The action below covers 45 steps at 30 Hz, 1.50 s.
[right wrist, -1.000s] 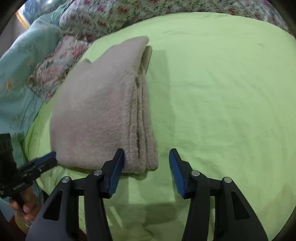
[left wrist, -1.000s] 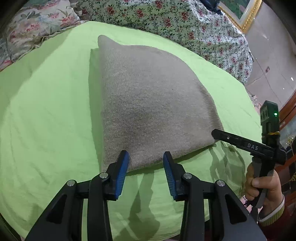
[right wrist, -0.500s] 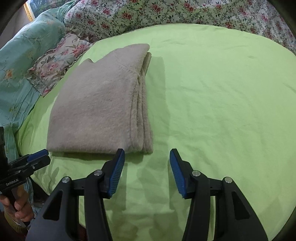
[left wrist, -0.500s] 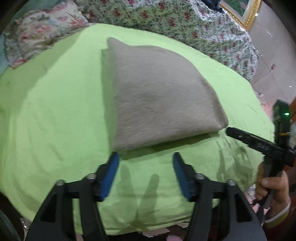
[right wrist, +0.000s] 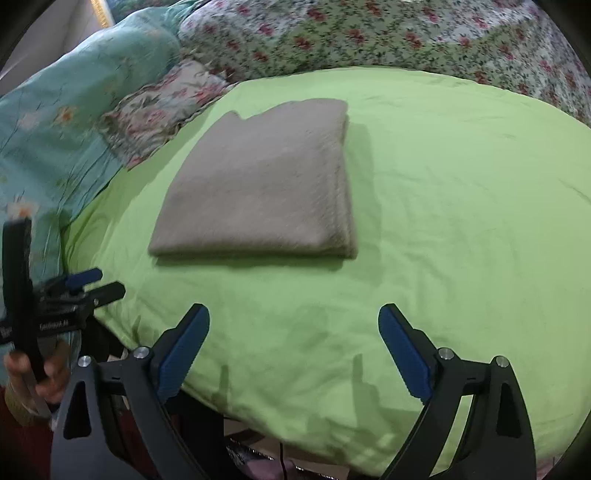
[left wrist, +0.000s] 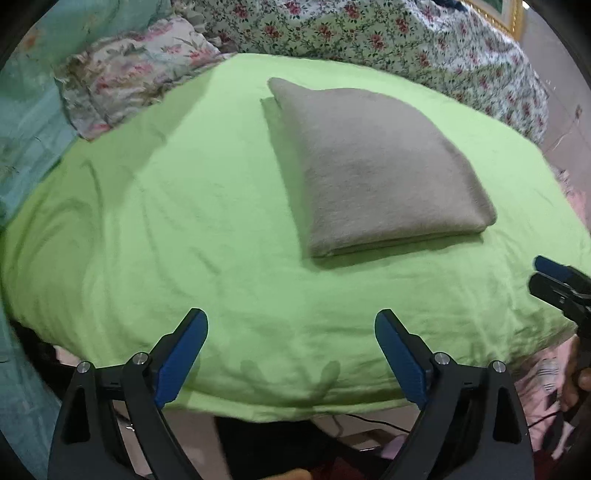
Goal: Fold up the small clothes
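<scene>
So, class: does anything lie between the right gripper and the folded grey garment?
Nothing visible does. Only bare green sheet separates the right gripper, jaws opening and empty, from the folded grey garment.

One folded garment (left wrist: 373, 166), one green sheet (left wrist: 184, 221), two tools.

free: green sheet (left wrist: 184, 221) around folded garment (left wrist: 369, 166) | blocked: floral bedding (left wrist: 369, 33) behind, pillow (right wrist: 162, 107) left
</scene>
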Each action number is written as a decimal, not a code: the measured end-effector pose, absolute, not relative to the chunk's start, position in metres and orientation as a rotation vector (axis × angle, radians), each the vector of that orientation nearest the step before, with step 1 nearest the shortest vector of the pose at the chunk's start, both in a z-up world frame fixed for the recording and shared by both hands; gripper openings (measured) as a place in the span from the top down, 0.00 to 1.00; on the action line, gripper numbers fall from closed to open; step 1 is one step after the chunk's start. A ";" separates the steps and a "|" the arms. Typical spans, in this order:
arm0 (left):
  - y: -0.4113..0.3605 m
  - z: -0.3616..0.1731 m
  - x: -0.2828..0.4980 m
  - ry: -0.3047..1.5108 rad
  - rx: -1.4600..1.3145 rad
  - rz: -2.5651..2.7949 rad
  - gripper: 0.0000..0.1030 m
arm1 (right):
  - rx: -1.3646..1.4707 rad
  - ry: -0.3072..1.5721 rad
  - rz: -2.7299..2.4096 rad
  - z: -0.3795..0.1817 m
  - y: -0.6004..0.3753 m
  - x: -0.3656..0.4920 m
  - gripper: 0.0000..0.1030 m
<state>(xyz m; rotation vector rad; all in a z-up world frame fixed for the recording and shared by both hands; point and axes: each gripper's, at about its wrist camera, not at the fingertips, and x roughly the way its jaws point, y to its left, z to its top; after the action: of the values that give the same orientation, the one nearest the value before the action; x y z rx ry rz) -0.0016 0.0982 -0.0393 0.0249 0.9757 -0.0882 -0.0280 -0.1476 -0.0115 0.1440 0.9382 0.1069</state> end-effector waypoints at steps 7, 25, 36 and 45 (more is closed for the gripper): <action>0.098 -0.024 -0.021 0.937 0.091 -0.060 0.00 | 0.115 0.949 0.120 -0.013 -0.143 -0.046 0.07; 0.072 -0.032 -0.001 0.934 0.122 -0.096 0.00 | 0.092 0.981 0.152 -0.027 -0.127 -0.030 0.05; 0.074 -0.025 0.017 0.912 0.130 -0.080 0.00 | 0.095 0.981 0.161 -0.025 -0.126 -0.013 0.05; 0.061 -0.014 0.033 0.875 0.148 -0.059 0.00 | 0.062 0.941 0.185 -0.009 -0.117 0.014 0.04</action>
<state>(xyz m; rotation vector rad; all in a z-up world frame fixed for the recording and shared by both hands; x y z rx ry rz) 0.0327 0.0611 -0.0141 0.1476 0.8751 -0.0586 0.0144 -0.1169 -0.0095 0.0620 0.9411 0.1850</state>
